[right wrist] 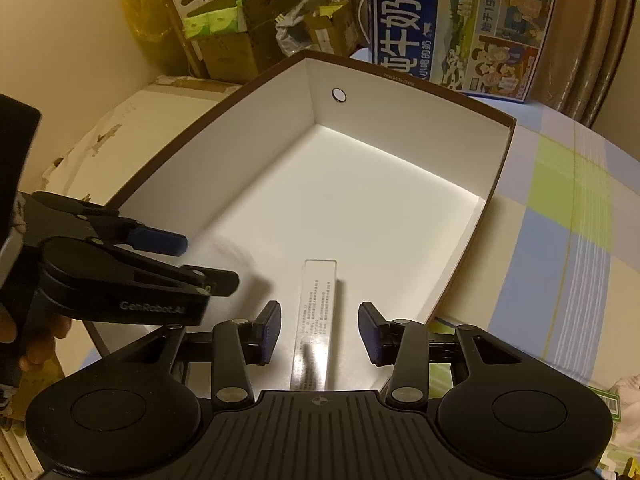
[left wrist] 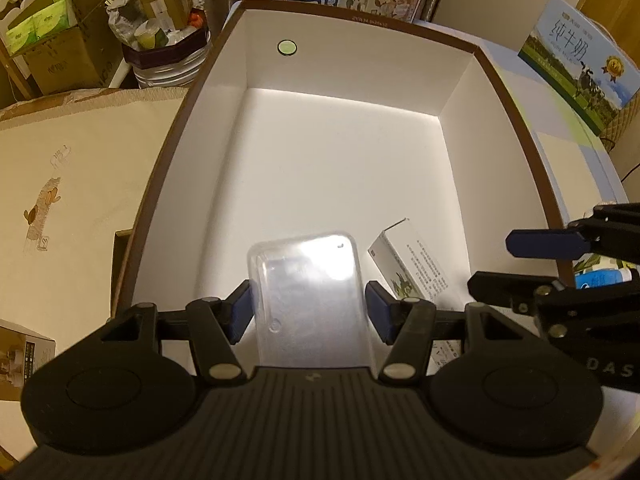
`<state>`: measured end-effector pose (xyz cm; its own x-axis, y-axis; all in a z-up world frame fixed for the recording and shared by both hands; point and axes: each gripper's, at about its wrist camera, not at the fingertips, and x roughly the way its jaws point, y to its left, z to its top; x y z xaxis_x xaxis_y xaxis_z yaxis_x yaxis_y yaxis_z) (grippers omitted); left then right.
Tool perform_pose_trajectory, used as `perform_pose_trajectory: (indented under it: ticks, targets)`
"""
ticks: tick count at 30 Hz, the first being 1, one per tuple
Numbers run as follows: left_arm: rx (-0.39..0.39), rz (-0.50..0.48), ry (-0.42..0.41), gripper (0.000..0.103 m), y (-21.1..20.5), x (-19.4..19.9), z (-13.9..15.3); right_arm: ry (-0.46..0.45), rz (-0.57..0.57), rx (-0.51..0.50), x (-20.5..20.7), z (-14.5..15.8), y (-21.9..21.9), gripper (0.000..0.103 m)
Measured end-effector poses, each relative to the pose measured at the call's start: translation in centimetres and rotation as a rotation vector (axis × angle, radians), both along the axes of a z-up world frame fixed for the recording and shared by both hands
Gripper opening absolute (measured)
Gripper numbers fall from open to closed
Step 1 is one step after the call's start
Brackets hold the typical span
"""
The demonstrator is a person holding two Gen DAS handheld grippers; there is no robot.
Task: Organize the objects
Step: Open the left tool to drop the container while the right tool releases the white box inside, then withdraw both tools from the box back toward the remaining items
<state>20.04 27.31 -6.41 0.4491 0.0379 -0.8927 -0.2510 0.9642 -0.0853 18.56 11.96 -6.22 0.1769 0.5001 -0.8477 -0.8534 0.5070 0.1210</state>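
A large box with a brown rim (left wrist: 360,20) and a white inside fills the left wrist view. My left gripper (left wrist: 308,312) hangs over its near end, shut on a clear phone case (left wrist: 308,280) that stands up between the blue pads. A small white printed carton (left wrist: 408,264) lies on the box floor just right of it. In the right wrist view the same carton (right wrist: 316,300) lies between the fingers of my right gripper (right wrist: 320,332), with a gap on each side; the jaws are open. Each gripper shows in the other's view: the right gripper (left wrist: 516,264), the left gripper (right wrist: 200,258).
The box (right wrist: 440,92) stands on a blue, green and white checked cloth (right wrist: 560,220). A blue milk case (right wrist: 460,28) stands behind it and a light blue milk box (left wrist: 580,64) at the far right. Cardboard boxes with green packs (left wrist: 52,32) and a full bin (left wrist: 168,48) crowd the far left.
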Motion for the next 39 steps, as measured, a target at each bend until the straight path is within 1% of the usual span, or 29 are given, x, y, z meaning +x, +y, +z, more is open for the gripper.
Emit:
perform_pose_trajectory:
  ticks: [1, 3, 6, 16, 23, 30, 39]
  targets:
    - [0.001, -0.003, 0.002, 0.059, -0.1, 0.0, -0.1, -0.002, 0.000, 0.003, -0.1, 0.1, 0.0, 0.041]
    - [0.001, -0.007, 0.001, 0.061, -0.2, 0.0, 0.0, -0.002, -0.001, 0.008, -0.2, 0.2, -0.1, 0.041]
    - [0.006, -0.008, -0.001, 0.068, -0.3, -0.1, 0.1, -0.003, 0.001, 0.023, -0.4, 0.7, -0.5, 0.042]
    - [-0.006, 0.026, -0.050, 0.074, -0.2, -2.2, 2.2, -0.015, -0.005, 0.072, -1.6, 2.5, -1.8, 0.045]
    - [-0.002, 0.055, -0.098, 0.075, -0.7, -4.1, 4.3, -0.014, 0.003, 0.121, -2.4, 3.9, -3.5, 0.046]
    - [0.001, 0.063, -0.145, 0.076, -2.9, -5.8, 6.3, -0.001, -0.029, 0.182, -3.4, 5.5, -7.2, 0.046]
    - [-0.017, 0.015, -0.188, 0.077, -8.4, -7.7, 7.8, 0.025, -0.102, 0.221, -3.8, 6.7, -14.3, 0.047]
